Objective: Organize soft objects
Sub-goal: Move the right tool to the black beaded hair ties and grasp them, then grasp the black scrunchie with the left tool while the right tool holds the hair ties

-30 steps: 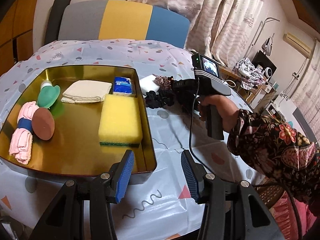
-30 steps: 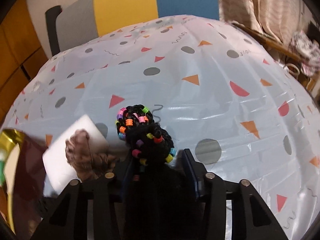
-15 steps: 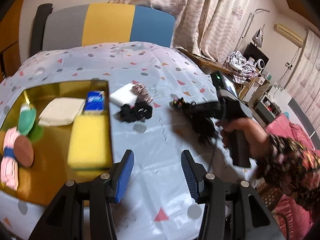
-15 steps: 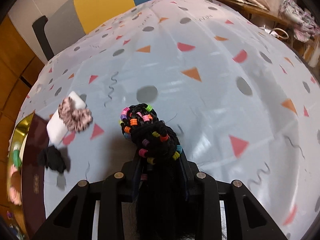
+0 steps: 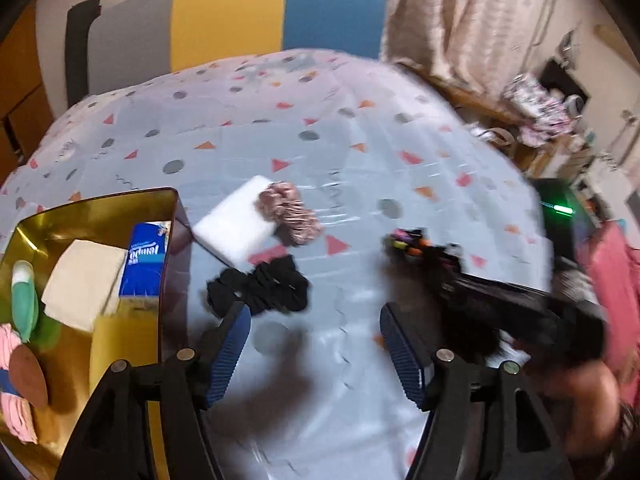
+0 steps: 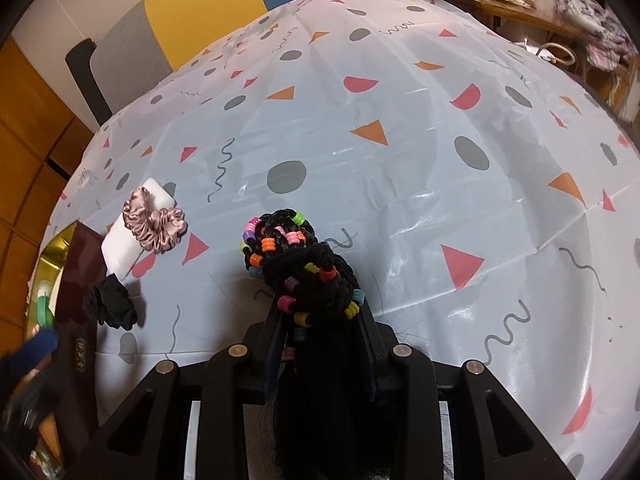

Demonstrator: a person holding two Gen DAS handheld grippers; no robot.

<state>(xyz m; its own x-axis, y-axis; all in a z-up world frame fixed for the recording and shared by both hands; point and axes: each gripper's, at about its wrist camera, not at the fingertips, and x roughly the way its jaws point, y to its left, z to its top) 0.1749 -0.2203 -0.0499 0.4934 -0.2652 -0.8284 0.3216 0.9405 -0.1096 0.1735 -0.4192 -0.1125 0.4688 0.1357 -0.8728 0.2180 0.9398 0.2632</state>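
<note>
Black braided hair piece, strung with coloured beads, is clamped between the narrow-set jaws of the right gripper; its loose hair hangs down below the fingers, and the beaded end sits over the patterned tablecloth. From the left wrist view the same gripper and its load appear blurred at the right, gripped by a hand. Left gripper has just been opening its jaws and now stands wide, nothing between the blue pads; it hangs over bare cloth just beside a black scrunchie, whose near edge lies behind the left fingertip. Pink satin scrunchie rests partly on a white sponge block, both on the cloth just beyond the black one. Gold tray stands at the left, near the block's corner. Inside it: a folded cream cloth, a blue tissue pack, a yellow sponge, a green item, a brown round pad and a pink rolled cloth. Colour-blocked chair back rises behind the table.
</note>
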